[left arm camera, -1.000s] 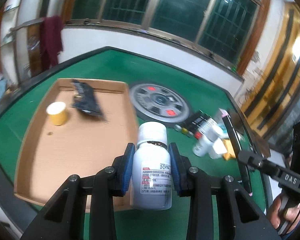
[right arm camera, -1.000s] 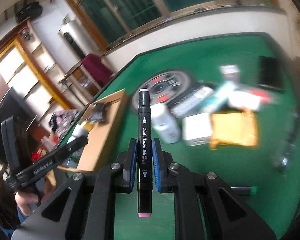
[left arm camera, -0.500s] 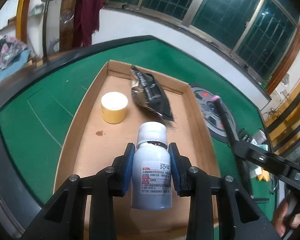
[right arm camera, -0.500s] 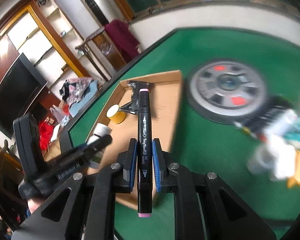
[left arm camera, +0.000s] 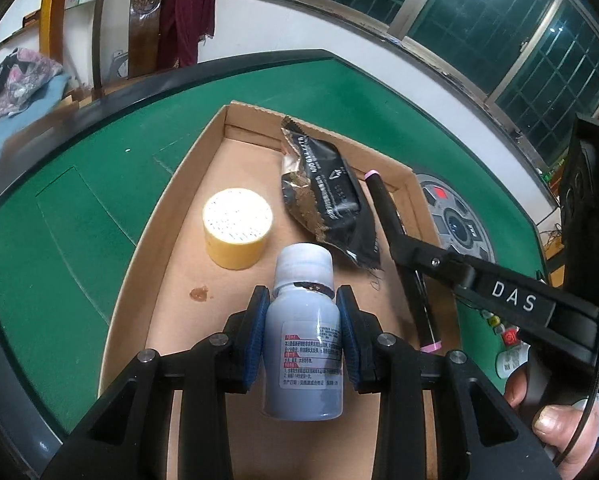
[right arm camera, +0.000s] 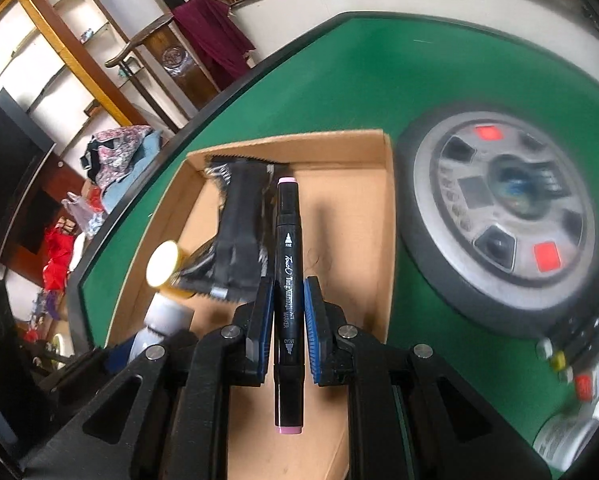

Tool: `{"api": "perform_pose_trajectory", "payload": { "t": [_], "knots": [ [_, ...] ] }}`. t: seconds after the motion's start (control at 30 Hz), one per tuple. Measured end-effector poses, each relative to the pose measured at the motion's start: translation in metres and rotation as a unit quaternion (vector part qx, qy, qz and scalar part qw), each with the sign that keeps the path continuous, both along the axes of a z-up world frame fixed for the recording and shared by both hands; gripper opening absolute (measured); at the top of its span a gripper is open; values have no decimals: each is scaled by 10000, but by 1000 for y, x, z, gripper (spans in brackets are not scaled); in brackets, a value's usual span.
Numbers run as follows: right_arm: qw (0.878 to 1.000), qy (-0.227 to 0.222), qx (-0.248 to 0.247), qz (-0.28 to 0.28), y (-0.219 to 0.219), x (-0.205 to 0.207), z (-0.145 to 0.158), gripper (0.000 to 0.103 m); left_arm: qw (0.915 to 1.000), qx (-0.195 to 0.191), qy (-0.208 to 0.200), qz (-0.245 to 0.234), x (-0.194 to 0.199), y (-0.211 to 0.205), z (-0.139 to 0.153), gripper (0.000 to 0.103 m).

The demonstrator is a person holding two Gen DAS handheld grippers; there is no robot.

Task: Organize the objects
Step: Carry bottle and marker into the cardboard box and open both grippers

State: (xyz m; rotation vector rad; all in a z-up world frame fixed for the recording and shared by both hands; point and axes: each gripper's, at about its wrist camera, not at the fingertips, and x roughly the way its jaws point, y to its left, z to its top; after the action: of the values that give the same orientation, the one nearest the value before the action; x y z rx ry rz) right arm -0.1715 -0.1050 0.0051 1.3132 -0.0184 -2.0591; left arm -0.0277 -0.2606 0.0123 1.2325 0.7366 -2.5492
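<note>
Left wrist view: left tongs [left arm camera: 302, 334] pinch a white bottle [left arm camera: 303, 344] above the cardboard tray [left arm camera: 131, 280]; right tongs [right arm camera: 287, 330] pinch a black marker [right arm camera: 288, 280] beside it. 2 items, yellow tub [left arm camera: 237, 226] and black packet [left arm camera: 327, 196], already lie inside. More clutter waits on the green counter [right arm camera: 359, 92], far right.
</note>
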Motion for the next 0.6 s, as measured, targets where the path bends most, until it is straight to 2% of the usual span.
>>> {"api": "perform_pose_trajectory", "payload": {
  "t": [0.23, 0.5, 0.6],
  "knots": [
    [9998, -181, 99, -44, -7, -8, -9, 12, 9997, 226, -81, 101, -3, -5, -10, 29],
    [9993, -377, 75, 18, -18, -21, -11, 13, 9994, 227, -184, 199, -2, -4, -11, 29],
    [9988, -475, 41, 89, -19, -20, -13, 13, 9992, 252, -97, 284, -1, -5, -9, 30]
  ]
}}
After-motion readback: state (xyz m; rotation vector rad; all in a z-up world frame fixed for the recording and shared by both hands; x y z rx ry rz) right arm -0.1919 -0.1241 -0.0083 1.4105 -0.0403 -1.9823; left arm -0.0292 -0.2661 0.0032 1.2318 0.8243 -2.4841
